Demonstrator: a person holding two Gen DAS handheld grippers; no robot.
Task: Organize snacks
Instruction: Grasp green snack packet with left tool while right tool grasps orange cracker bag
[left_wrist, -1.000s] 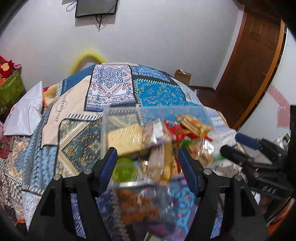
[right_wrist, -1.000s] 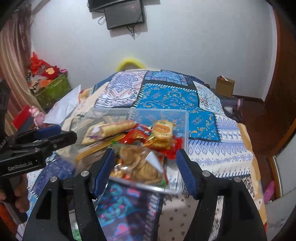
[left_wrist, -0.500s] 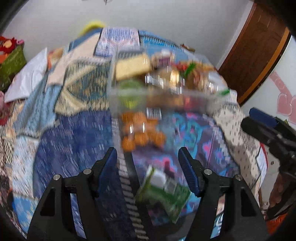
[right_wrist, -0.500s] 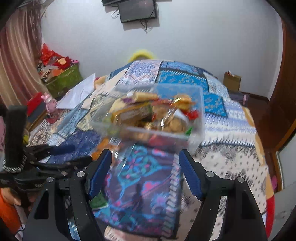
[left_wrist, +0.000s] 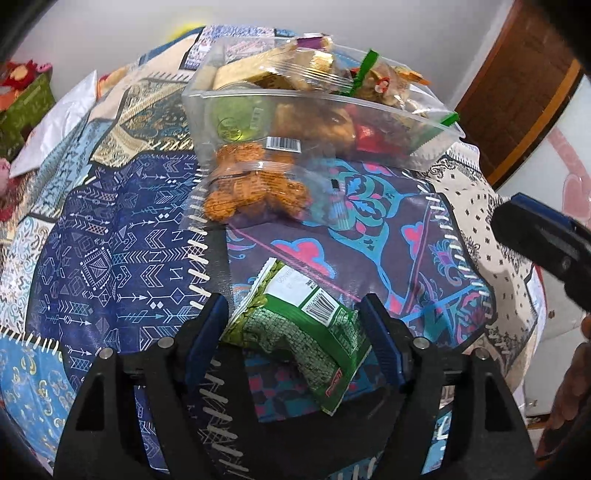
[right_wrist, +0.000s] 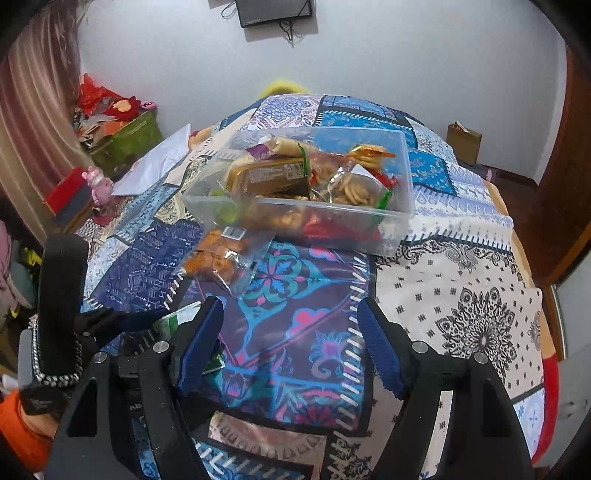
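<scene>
A green snack packet (left_wrist: 299, 332) lies on the patchwork bedspread (left_wrist: 110, 258) between the fingers of my left gripper (left_wrist: 291, 332). Its jaws are opening and the pads stand just off the packet's sides. Further back stands a clear plastic container (left_wrist: 406, 147) heaped with snack packs. A clear bag of orange snacks (left_wrist: 255, 188) lies against its front wall. My right gripper (right_wrist: 291, 343) hovers open over the bedspread with nothing between its fingers. From there I see the container (right_wrist: 332, 218), the orange bag (right_wrist: 218, 258) and the left gripper (right_wrist: 122, 317) low at the left.
The bedspread (right_wrist: 461, 295) drops off at its right and near edges. A white pillow (right_wrist: 155, 166) and a green box (right_wrist: 125, 140) sit at the left, a cardboard box (right_wrist: 463, 142) on the floor at the right. A wooden door (left_wrist: 517, 85) stands beyond.
Both grippers have drawn back from over the container toward the near part of the bed. The left one has sunk low, and the green packet now lies between its fingers.
</scene>
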